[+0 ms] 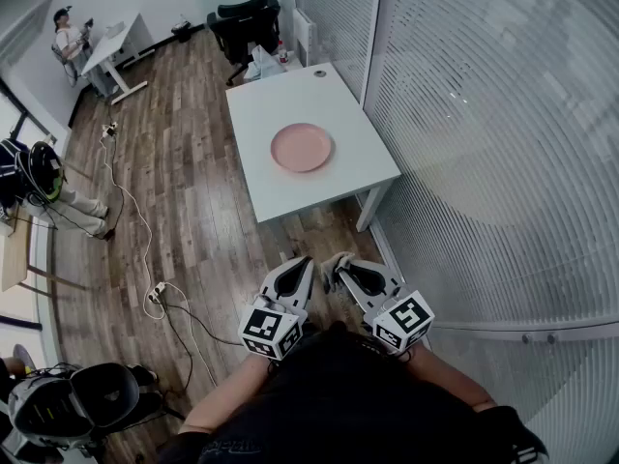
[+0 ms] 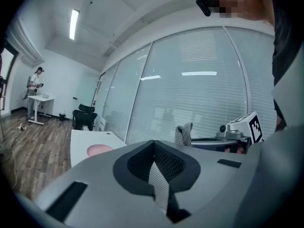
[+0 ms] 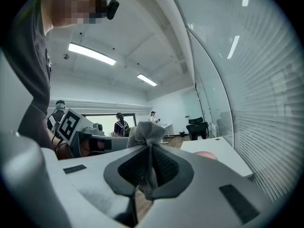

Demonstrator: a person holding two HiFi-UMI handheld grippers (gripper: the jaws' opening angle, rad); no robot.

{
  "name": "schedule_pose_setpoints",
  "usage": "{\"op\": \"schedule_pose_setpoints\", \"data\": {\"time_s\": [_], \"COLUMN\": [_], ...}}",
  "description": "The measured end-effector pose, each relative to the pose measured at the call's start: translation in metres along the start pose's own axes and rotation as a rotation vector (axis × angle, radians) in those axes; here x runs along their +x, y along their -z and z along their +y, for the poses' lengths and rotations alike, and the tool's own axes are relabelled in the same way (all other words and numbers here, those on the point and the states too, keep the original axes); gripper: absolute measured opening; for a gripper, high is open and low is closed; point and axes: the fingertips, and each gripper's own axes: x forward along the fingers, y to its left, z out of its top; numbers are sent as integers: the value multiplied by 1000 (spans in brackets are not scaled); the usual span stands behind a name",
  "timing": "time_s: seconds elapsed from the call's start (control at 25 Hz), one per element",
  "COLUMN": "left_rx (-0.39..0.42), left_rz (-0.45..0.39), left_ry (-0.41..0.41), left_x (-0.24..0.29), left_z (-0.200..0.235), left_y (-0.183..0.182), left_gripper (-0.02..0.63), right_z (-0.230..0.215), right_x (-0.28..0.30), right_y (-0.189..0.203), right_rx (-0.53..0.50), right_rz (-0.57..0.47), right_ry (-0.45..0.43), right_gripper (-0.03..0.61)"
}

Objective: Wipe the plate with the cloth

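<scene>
A pink plate (image 1: pixel 301 147) lies on a white table (image 1: pixel 261 114), far ahead of both grippers; it also shows as a pink plate (image 2: pixel 99 149) in the left gripper view and a pink plate (image 3: pixel 206 154) in the right one. My right gripper (image 1: pixel 336 265) is shut on a grey knitted cloth (image 3: pixel 146 134), which bunches out above the jaw tips; the same cloth (image 2: pixel 183 135) shows past the left gripper. My left gripper (image 1: pixel 303 261) is shut with nothing between its jaws. Both grippers are held close to the person's body, over the wooden floor.
A curved glass wall with blinds (image 1: pixel 503 114) runs along the right of the table. A black office chair (image 1: pixel 247 22) stands behind the table. Cables (image 1: pixel 145 249) trail over the floor at left. A person (image 1: pixel 70 42) stands at a far desk (image 1: pixel 116 46).
</scene>
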Motion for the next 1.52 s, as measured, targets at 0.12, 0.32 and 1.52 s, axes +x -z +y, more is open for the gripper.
{"op": "schedule_pose_setpoints", "data": {"time_s": [0.12, 0.32, 1.52], "left_rx": [9, 9, 6], "left_rz": [-3, -2, -29], "left_ry": [11, 19, -7], "left_x": [2, 2, 25], "left_z": [-2, -6, 171], "left_y": [-1, 3, -55], "left_gripper": [14, 14, 14], "right_z": [0, -2, -33], "right_x": [-1, -6, 183], "right_y": [-2, 1, -32], "right_rx": [-9, -6, 24], "right_rz": [-6, -6, 12], "right_ry": [-1, 17, 16], "right_gripper": [31, 31, 32]}}
